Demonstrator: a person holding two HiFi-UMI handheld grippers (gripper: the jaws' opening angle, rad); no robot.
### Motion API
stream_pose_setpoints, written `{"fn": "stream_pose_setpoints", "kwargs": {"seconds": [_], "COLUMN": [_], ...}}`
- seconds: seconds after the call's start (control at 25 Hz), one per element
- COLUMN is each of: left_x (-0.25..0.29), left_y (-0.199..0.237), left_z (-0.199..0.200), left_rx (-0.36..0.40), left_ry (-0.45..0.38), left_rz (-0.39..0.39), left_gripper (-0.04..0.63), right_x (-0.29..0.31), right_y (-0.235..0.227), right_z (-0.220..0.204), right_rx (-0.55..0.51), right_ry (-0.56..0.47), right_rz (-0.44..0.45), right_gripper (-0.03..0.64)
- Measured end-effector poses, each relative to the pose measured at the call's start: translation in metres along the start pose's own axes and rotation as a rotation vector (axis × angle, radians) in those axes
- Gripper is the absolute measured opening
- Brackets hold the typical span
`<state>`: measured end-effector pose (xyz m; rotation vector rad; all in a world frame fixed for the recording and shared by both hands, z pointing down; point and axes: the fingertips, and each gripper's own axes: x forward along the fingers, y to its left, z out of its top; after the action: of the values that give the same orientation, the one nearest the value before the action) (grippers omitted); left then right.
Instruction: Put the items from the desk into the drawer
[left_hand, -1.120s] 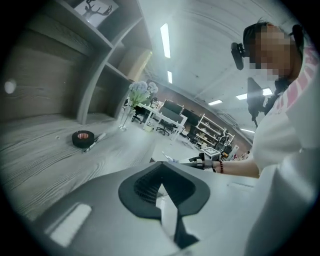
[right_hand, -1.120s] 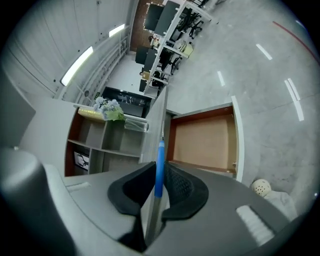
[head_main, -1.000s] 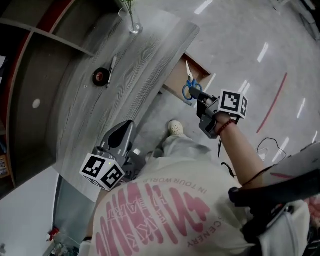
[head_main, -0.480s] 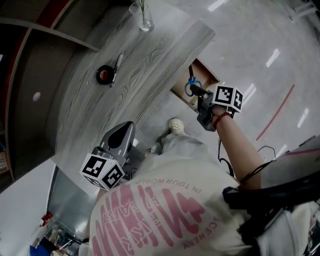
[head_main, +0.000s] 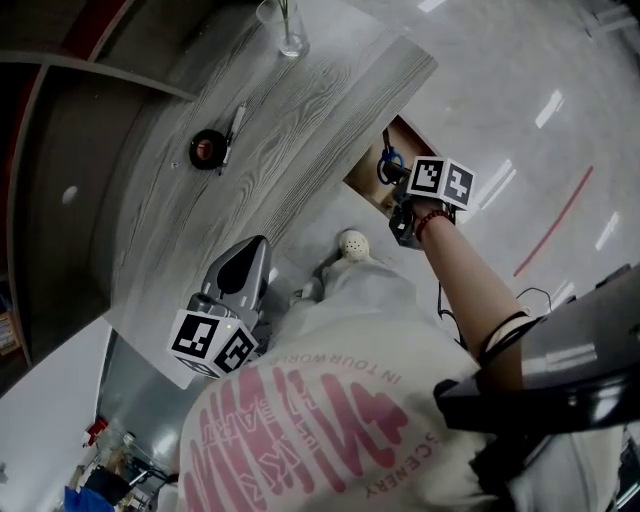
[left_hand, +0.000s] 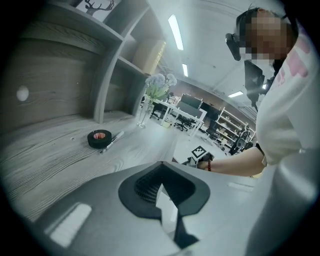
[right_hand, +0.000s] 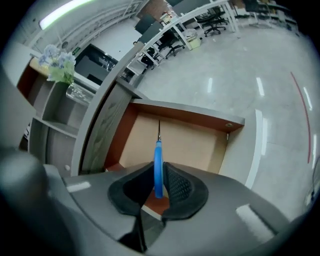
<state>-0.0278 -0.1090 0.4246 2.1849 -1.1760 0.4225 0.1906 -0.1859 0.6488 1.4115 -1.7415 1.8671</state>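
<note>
The scissors are clamped by their blue handle between the jaws of the right gripper. The blades are pointed into the open drawer, which is pulled out below the front edge of the desk near the vase corner. The left gripper is held over the opposite end of that edge, its jaws drawn together on nothing. Tape and a pen are seen side by side mid-desk.
</note>
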Motion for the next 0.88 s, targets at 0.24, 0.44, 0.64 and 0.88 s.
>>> {"fn": "stream_pose_setpoints", "kwargs": {"seconds": [0.24, 0.44, 0.64, 0.88], "left_x": [0.002, -0.002, -0.007, -0.010], "left_y": [-0.006, -0.005, 0.001, 0.005], "left_z": [0.014, 0.019, 0.016, 0.017], "left_rx": [-0.004, 0.039, 0.035, 0.022], "left_ry": [-0.045, -0.079, -0.084, -0.090], "left_rz": [-0.050, -0.047, -0.013, -0.009], "left_gripper": [0.016, 0.017, 0.017, 0.017], "right_x": [0.010, 0.022, 0.027, 0.033], "right_y": [-0.004, -0.008, -0.018, -0.017], "right_z": [-0.010, -0.025, -0.031, -0.028], "right_rx": [-0.112, -0.168, -0.175, -0.216], "right_ry": [0.021, 0.071, 0.090, 0.089], "right_rz": [-0.074, -0.113, -0.144, -0.192], "right_gripper": [0.052, 0.054, 0.057, 0.070]}}
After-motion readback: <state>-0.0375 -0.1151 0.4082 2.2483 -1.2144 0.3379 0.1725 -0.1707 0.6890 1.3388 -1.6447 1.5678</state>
